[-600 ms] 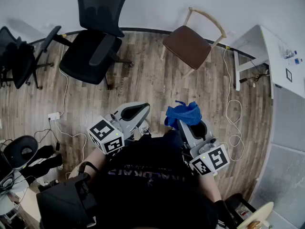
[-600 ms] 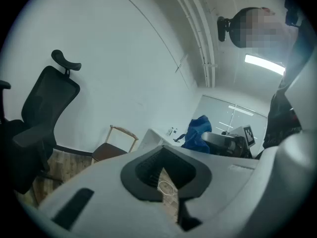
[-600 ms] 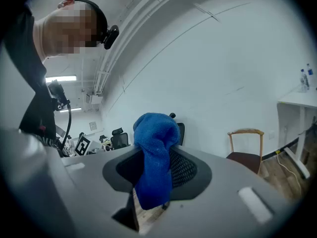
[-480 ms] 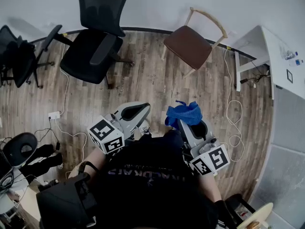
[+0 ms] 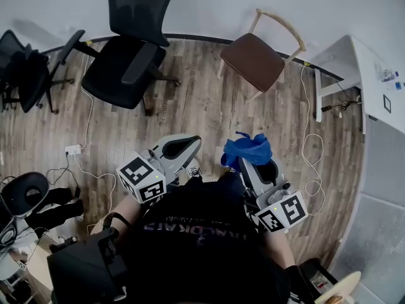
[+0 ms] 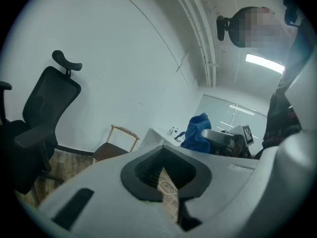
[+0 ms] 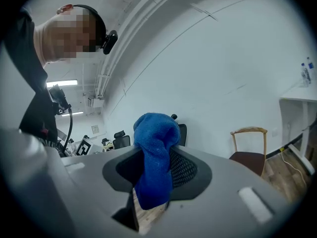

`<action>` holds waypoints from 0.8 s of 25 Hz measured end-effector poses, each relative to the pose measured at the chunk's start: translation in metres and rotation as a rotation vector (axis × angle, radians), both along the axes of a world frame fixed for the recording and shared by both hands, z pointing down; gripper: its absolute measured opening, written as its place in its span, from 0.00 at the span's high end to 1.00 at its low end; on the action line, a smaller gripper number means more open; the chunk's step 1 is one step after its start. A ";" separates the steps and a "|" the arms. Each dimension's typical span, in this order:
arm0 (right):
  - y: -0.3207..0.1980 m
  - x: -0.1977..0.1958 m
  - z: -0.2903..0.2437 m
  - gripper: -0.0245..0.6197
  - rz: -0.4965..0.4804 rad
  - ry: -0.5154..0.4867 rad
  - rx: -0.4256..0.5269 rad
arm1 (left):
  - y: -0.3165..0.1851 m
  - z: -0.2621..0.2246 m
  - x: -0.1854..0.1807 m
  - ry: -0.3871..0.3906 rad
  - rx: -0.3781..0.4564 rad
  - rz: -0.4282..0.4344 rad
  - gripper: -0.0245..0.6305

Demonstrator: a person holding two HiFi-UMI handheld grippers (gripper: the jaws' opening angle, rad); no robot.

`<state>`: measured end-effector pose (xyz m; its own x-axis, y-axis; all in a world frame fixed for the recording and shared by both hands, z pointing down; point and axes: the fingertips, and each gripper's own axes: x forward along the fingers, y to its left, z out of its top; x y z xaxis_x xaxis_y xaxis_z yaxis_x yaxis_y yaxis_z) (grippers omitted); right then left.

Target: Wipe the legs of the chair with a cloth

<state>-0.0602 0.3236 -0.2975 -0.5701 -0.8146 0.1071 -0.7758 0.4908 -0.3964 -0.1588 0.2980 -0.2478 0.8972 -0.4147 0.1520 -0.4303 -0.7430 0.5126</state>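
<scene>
Clamping cloth (image 7: 154, 157) (blue) — right gripper (image 5: 249, 167)

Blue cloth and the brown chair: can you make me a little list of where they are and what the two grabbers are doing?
cloth: blue fluffy cloth, pinched in the right gripper, bunched up above its jaws
left gripper: jaws together, holding nothing
chair to wipe: wooden chair with a brown seat, upright by the white wall
gap: wooden floor lies between cloth and chair; they are apart
wiping: not yet started
nearby: black office chair, at the head view's left of the wooden one
</scene>
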 end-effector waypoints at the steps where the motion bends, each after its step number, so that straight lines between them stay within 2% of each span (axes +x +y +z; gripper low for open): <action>1: 0.000 0.002 0.000 0.75 0.002 0.002 -0.001 | 0.000 0.000 0.001 0.000 -0.001 0.000 0.95; 10: -0.001 0.006 -0.004 0.75 0.029 0.014 0.007 | 0.001 0.000 -0.003 0.015 -0.002 0.002 0.95; 20: -0.005 0.043 -0.004 0.75 0.094 0.043 -0.004 | -0.001 0.013 0.019 0.024 -0.044 0.018 0.95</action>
<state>-0.0174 0.3190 -0.3018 -0.4862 -0.8637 0.1332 -0.8347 0.4138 -0.3635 -0.1393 0.2973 -0.2347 0.9082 -0.3914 0.1485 -0.4041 -0.7273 0.5548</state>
